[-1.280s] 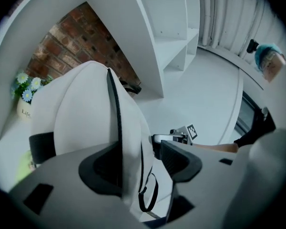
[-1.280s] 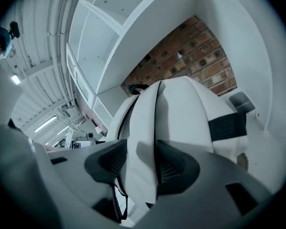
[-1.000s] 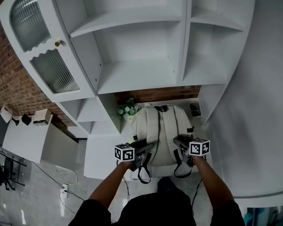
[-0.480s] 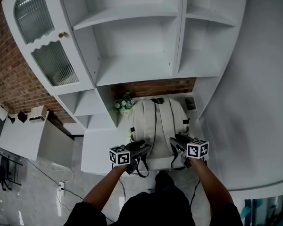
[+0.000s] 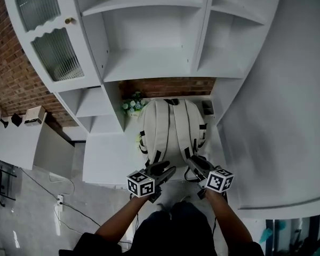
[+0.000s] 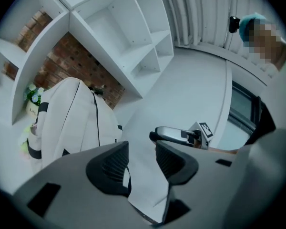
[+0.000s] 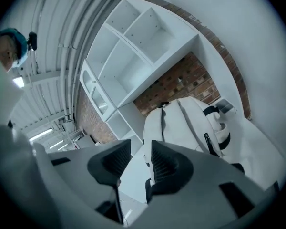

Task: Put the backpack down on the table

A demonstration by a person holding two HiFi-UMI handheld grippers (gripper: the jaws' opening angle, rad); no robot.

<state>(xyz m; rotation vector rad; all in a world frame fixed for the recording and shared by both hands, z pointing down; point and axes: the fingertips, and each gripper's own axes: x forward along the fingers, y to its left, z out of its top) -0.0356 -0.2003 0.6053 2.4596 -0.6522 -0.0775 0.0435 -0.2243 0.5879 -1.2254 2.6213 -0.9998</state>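
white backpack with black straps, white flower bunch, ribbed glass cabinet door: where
white backpack with black straps (image 5: 172, 127), head view, panel between shoulder straps
white flower bunch (image 5: 130, 105), head view, blooms
ribbed glass cabinet door (image 5: 57, 55), head view, lower glass pane

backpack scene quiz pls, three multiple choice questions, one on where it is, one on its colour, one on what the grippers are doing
1. Where is the backpack?
A. on a shelf
B. on the white table
C. on the floor

2. What colour is the backpack?
A. red
B. blue
C. off-white with black trim

3. How do the left gripper and the right gripper stand?
A. both clamped on the straps
B. both with jaws apart, gripping nothing
C. only the left holds the backpack

Answers:
1 B, it rests on the table top in the head view.
2 C, its cloth is pale with black trim.
3 B, each gripper view shows a gap with nothing pinched, though the jaws have just been closing partway.
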